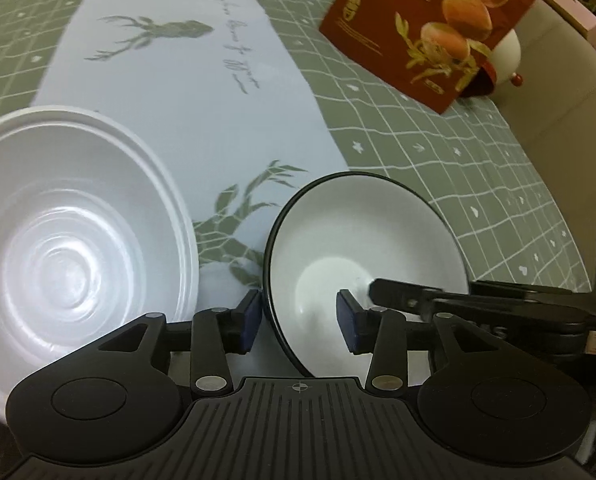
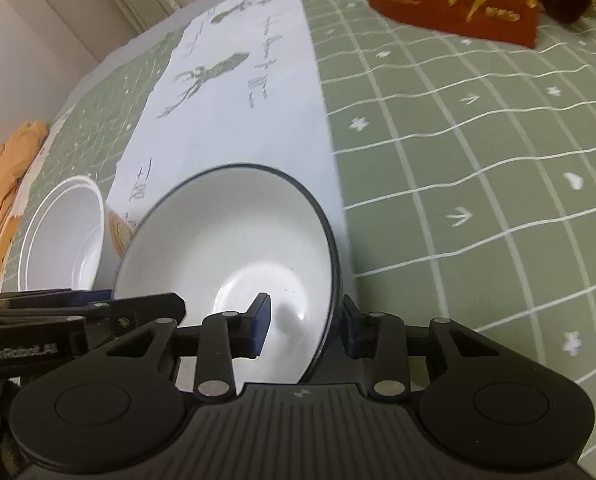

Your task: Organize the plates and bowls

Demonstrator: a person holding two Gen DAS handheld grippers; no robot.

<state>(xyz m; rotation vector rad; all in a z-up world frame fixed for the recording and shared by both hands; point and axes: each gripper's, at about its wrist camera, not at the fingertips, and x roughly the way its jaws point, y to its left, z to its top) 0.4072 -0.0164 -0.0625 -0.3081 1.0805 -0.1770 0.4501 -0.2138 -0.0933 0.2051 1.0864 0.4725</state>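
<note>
A white ceramic bowl with a dark rim (image 1: 349, 240) is tilted between both grippers; it also shows in the right wrist view (image 2: 226, 240). My left gripper (image 1: 299, 322) straddles its left rim, one pad outside, one inside, with a gap around the wall. My right gripper (image 2: 305, 326) straddles its right rim the same way. The right gripper's finger (image 1: 417, 298) reaches into the bowl. A ribbed white plastic bowl (image 1: 70, 248) sits to the left on the table, also seen in the right wrist view (image 2: 64, 232).
A green grid tablecloth (image 2: 477, 160) with a white deer-print runner (image 1: 186, 92) covers the table. A red food box (image 1: 433, 28) stands at the far right. An orange cloth (image 2: 6, 184) lies at the left edge. A small patterned item (image 2: 120, 232) sits behind the bowls.
</note>
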